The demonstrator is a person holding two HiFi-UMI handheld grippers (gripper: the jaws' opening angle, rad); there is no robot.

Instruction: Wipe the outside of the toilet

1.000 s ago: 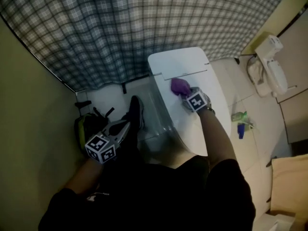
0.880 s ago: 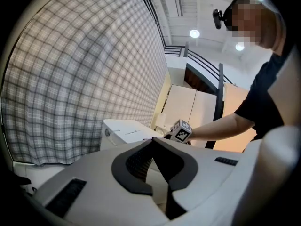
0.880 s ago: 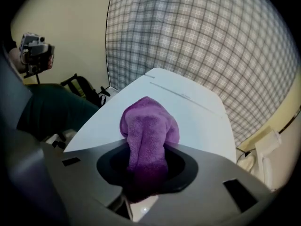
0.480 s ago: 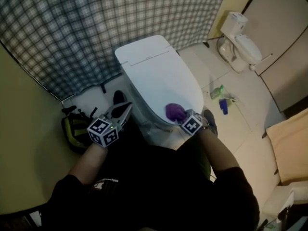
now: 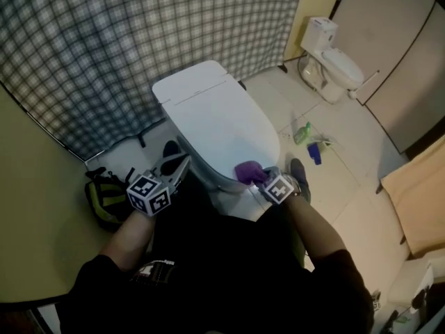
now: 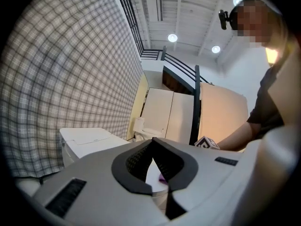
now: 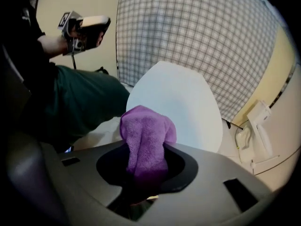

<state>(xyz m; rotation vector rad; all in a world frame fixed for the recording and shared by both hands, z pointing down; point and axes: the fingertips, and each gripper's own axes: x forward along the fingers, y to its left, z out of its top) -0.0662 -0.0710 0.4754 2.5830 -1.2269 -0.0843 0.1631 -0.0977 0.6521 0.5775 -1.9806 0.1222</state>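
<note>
Plaid grey-and-white curtain (image 5: 139,40) hangs across the back and the left side; beneath it, on the pale floor (image 5: 361,186) by the wall, sits a black and yellow-green bag (image 5: 103,192); just right of the bag the left gripper (image 5: 178,165) hangs close beside the toilet's flank, its jaws clenched tip to tip with nothing between them; whether it touches the porcelain cannot be told; the white closed-lid toilet (image 5: 215,120) stands in the middle, tank end toward the curtain, rounded front toward the person; at that front edge a purple terry cloth (image 5: 247,171) presses against the rim where lid meets bowl; the right gripper (image 7: 146,150) is clamped on this cloth, a folded bunch of it bulging out past the jaws; farther right on the floor lie a small green spray bottle (image 5: 301,132) and a blue object (image 5: 314,152), near each other and well apart from the toilet; a second white toilet (image 5: 334,61) stands at the upper right beside beige panels.
</note>
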